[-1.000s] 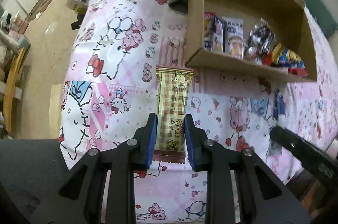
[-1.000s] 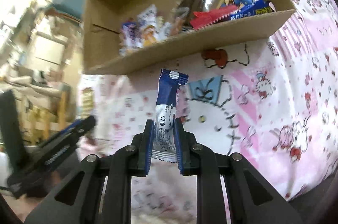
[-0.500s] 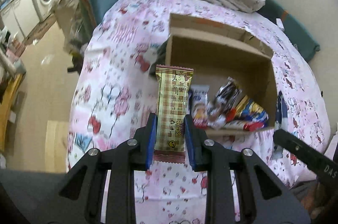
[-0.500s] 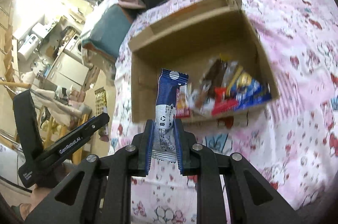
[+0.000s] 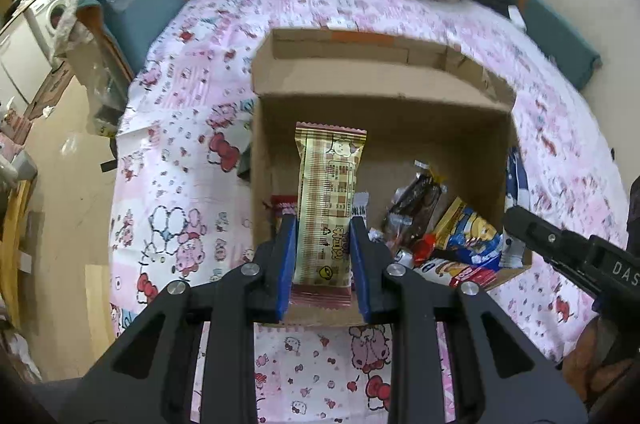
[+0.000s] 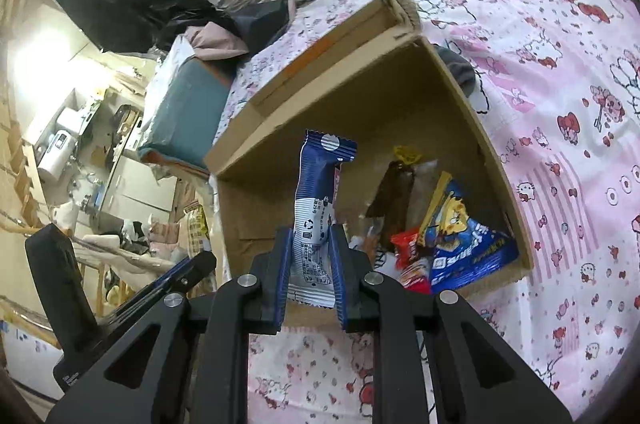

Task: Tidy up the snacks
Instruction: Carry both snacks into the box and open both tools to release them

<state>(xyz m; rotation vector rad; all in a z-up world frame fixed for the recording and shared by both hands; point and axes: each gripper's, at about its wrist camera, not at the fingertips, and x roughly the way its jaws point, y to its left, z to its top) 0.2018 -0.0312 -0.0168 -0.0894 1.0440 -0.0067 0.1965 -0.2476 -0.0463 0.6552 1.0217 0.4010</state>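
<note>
Pink bedsheet (image 5: 180, 184), cardboard box (image 5: 380, 92) — 2 grippers clamping snacks

Both views were evenly lit w/ soft shadows; glare blew out right view's upper left, fisheye bent edges, corners vignetted black.

White letters "DAS" on the black right gripper (image 5: 576, 256) just right of the cardboard box (image 5: 380, 72), recycling and bin symbols on the blue-and-white snack packet (image 6: 316, 220) before the box, other print too small to read.
</note>
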